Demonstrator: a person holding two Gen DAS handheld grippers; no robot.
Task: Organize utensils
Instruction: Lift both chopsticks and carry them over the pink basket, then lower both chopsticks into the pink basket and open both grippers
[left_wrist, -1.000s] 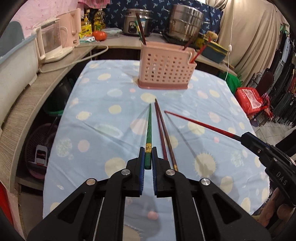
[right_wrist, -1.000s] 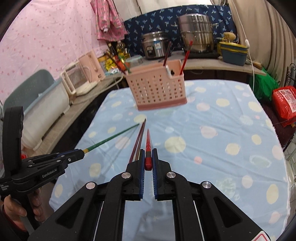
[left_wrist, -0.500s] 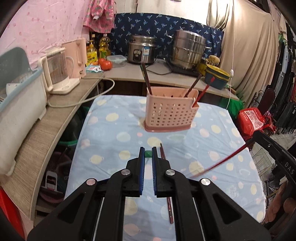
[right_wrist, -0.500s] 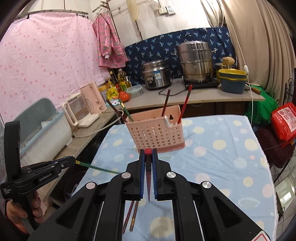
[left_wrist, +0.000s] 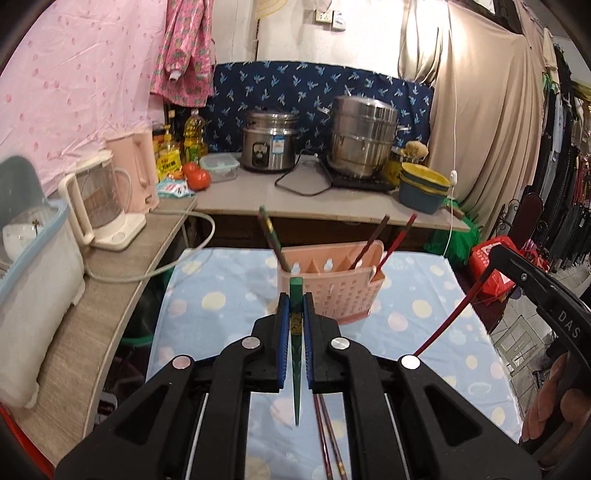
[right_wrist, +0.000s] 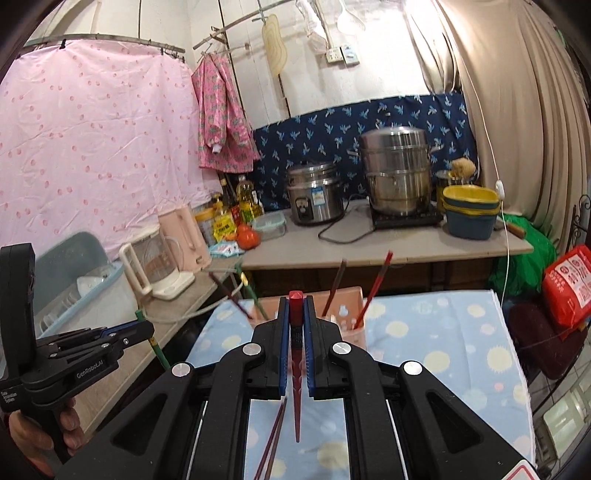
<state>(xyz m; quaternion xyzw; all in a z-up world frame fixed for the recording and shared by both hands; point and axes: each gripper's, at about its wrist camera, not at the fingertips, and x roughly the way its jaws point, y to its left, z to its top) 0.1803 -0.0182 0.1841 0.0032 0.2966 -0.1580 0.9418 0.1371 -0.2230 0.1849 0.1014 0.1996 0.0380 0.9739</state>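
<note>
The left gripper (left_wrist: 295, 310), at lower centre of the left wrist view, is clamped on a green chopstick (left_wrist: 296, 354) whose thin tip hangs down toward the camera. The right gripper (right_wrist: 295, 314), at lower centre of the right wrist view, is clamped on a red chopstick (right_wrist: 296, 373) in the same attitude. The pink utensil basket (left_wrist: 343, 291) stands at frame centre on the dotted blue tablecloth (left_wrist: 207, 299), with several chopsticks upright in its compartments. Two dark chopsticks (left_wrist: 327, 439) lie loose on the cloth at the lower edge, below the left gripper.
</note>
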